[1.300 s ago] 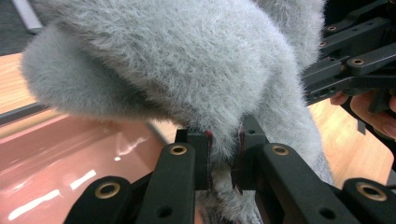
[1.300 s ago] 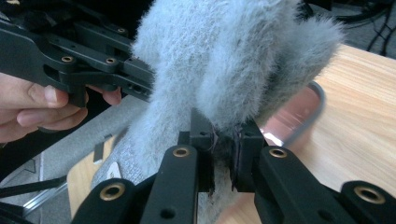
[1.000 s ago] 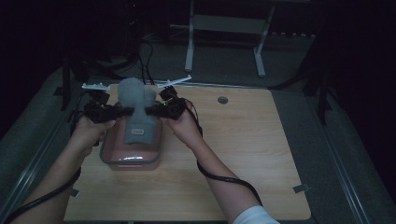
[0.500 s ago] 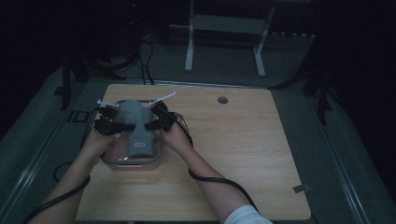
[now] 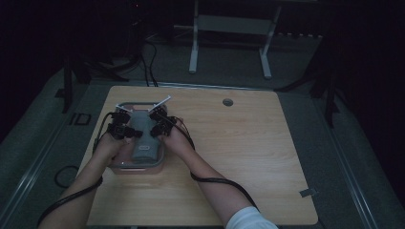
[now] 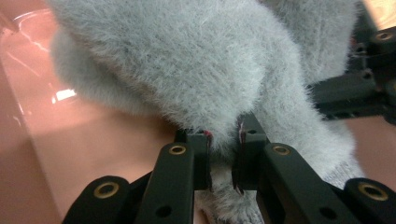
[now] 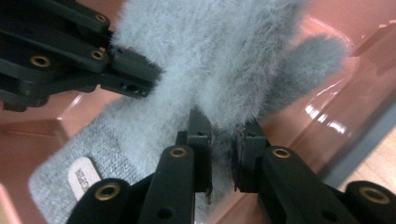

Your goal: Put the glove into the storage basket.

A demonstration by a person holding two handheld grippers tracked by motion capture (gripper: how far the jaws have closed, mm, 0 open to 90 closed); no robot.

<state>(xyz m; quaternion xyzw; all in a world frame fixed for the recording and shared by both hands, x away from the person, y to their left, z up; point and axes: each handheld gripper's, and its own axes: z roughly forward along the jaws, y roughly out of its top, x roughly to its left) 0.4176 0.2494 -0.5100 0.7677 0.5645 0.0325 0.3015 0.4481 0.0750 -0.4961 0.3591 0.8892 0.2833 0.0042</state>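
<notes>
Table (image 5: 248, 157) with pink bin (image 5: 157, 164) at its left. Grey mitten (image 5: 143, 143) lies lowered into the bin, pinched by left gripper (image 6: 223, 140) and right gripper (image 7: 222, 133). Placing step; next, both jaws should open and lift clear.

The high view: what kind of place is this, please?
Probably a dim lab or recording room, not a home. A bare wooden table stands on grey floor, metal stand legs rise behind it, and cables lie loose on the floor.

Fuzzy grey glove (image 5: 143, 143) lying inside pink clear-walled bin (image 5: 160, 164).
</notes>
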